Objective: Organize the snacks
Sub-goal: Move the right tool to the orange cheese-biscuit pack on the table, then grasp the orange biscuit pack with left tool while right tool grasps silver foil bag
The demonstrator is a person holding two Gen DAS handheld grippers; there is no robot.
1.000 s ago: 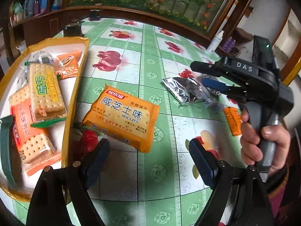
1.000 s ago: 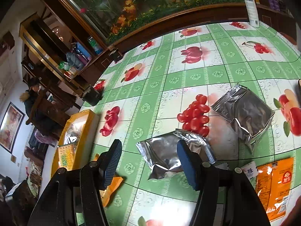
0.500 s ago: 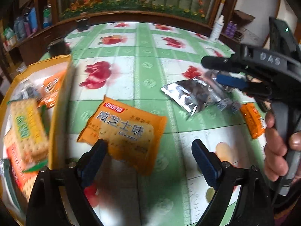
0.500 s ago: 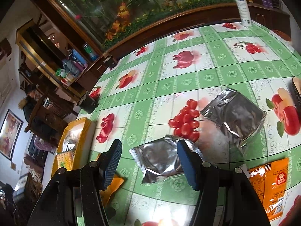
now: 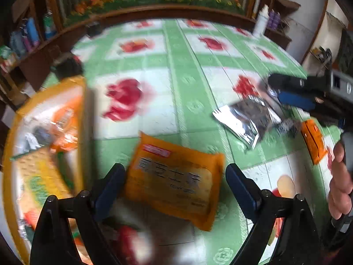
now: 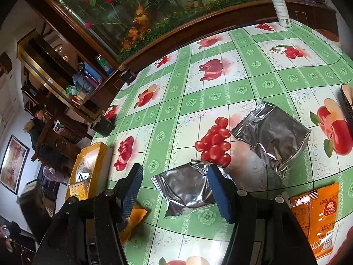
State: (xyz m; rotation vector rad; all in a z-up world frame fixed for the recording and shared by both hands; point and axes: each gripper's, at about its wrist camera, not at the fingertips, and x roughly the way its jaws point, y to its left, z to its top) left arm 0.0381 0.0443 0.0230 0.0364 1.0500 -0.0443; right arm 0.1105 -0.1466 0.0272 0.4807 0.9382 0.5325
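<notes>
**Left wrist view: wide jaws straddle the orange biscuit pack**

Left wrist camera shows the left gripper (image 5: pixel 173 190) with its jaws spread wide and just now opened further, one blue pad on each side of the orange biscuit pack (image 5: pixel 174 183). The pack lies flat on the green fruit-print tablecloth (image 5: pixel 176 70) near the table's near edge; neither pad presses on it, though motion blur hides whether the left pad touches its edge. Just left of the pack, at the table's left edge, stands the yellow tray (image 5: pixel 82 119), holding cracker packets (image 5: pixel 39 172).

Toward the table's right side, the right gripper (image 6: pixel 174 187) hangs with its jaws partly apart over a small silver foil pouch (image 6: pixel 187 187), which lies flat on the cloth between them, not visibly clamped. A larger silver pouch (image 6: pixel 273 137) lies beyond it to the right, apart. An orange sachet (image 6: pixel 317 216) sits by the near right edge. A hand (image 5: pixel 339 181) grips the right gripper's handle.
</notes>
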